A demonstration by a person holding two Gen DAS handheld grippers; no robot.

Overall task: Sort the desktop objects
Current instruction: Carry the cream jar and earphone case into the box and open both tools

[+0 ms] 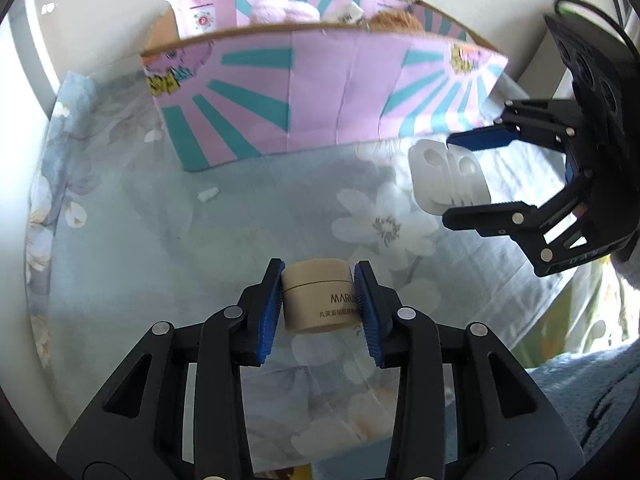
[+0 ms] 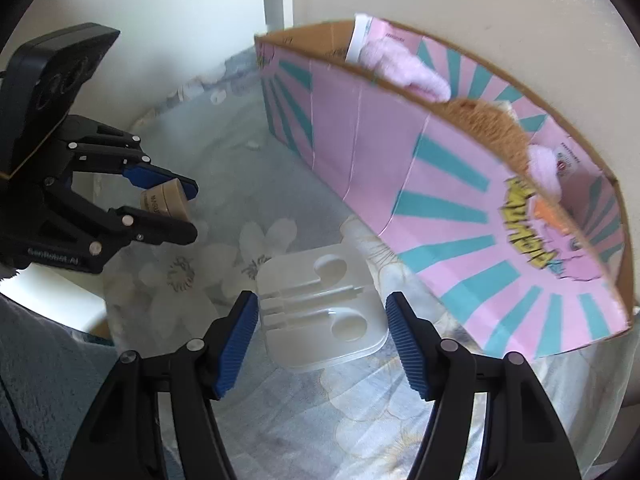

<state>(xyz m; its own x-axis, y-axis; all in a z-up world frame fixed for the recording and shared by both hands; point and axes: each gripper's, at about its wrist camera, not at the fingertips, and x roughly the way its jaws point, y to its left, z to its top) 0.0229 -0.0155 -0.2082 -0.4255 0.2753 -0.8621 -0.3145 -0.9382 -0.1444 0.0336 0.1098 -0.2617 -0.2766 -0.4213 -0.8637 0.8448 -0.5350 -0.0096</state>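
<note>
**Gripping a cream jar on the left, spread over a white tray on the right**

Clamping from both sides, the left tool [image 1: 318, 300] has its blue pads pressed against a small beige cream jar [image 1: 319, 300], which bears dark lettering on its side. In the right wrist view the same jar [image 2: 166, 201] appears tipped on its side between that tool's fingers, above the cloth.

The right tool [image 2: 322, 336] stands wide apart, its blue-padded fingers on either side of a white plastic tray [image 2: 320, 312] with two round hollows and a long moulded channel. The left pad is just beside the tray's left edge; the right pad is clear of it. The tray lies flat on the table, which is covered by a pale blue floral cloth [image 1: 248, 216].

Beyond both tools, at the far side of the table, stands a cardboard box [image 1: 320, 92] printed pink with teal rays and yellow cartoon lettering. Its top is open, and a pink plush item [image 2: 408, 70] and a brown furry item [image 2: 476, 120] show inside. The tray sits near the box's front wall. A small white scrap [image 1: 208, 194] lies on the cloth near the box's left corner.
</note>
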